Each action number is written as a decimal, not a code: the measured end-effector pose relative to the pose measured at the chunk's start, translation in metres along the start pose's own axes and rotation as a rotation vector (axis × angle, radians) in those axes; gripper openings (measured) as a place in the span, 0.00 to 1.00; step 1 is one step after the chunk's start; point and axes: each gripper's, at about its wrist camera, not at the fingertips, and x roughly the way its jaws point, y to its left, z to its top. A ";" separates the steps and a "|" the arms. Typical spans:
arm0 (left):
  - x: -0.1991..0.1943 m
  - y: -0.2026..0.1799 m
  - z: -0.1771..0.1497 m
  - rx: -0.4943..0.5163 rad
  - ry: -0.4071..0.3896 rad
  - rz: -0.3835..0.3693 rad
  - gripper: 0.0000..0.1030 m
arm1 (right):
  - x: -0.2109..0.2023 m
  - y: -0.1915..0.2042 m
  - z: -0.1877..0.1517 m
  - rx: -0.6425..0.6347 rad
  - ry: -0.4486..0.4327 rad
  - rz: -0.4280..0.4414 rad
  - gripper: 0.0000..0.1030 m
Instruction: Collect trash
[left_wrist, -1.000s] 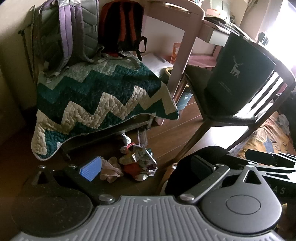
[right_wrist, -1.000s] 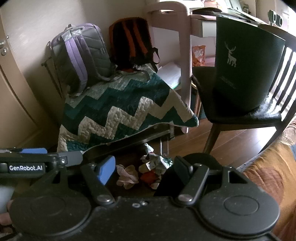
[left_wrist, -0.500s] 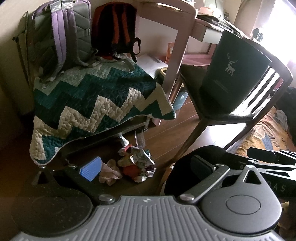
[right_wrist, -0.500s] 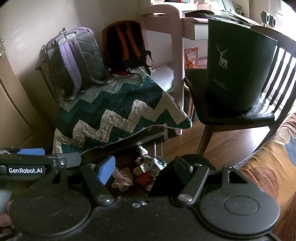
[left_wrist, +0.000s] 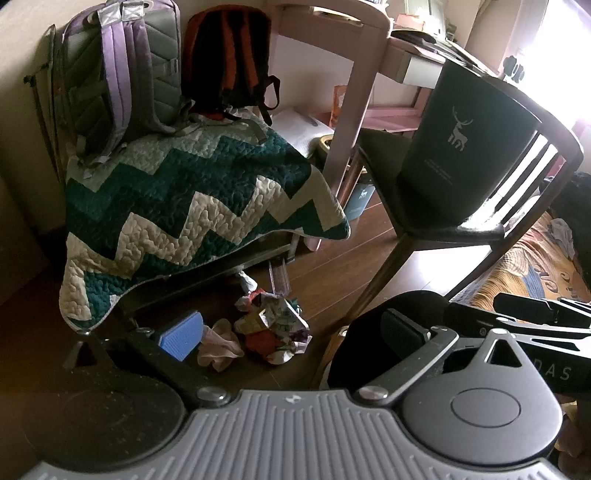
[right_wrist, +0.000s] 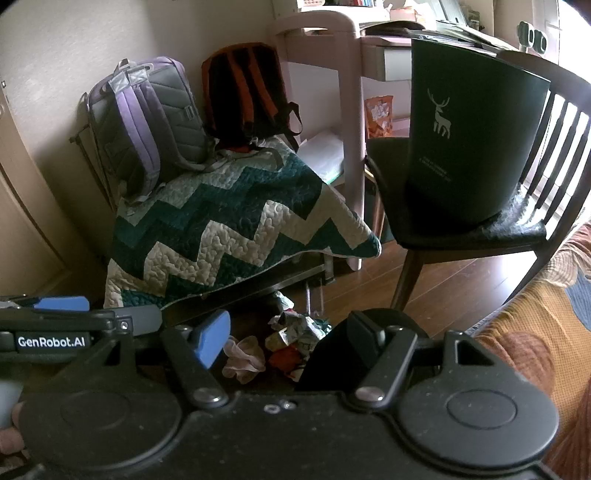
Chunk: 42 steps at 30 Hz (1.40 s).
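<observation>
Both held low, pointing at crumpled trash on the wood floor under the quilt. Left gripper spread wide, holding nothing; right gripper likewise, side by side. Far edge of trash lost in shadow. Dark bin upright on the chair, its top cut off.

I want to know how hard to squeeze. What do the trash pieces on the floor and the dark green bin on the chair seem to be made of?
Crumpled printed wad: looks like paper or thin wrapper, sharp creases, matte. Pale pink wad: soft tissue or cloth, rounded folds; unclear which. Dark green bin: likely smooth plastic or coated metal, even satin surface with a printed deer.
</observation>
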 end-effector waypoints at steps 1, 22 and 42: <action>0.000 0.001 0.000 0.000 0.000 -0.001 1.00 | 0.000 0.000 0.000 0.000 0.000 0.000 0.68; 0.073 0.055 0.024 -0.099 -0.004 0.032 1.00 | 0.077 0.003 0.034 -0.073 -0.040 0.059 0.68; 0.353 0.187 0.021 -0.386 0.327 0.188 1.00 | 0.417 -0.024 0.056 -0.236 0.445 0.148 0.67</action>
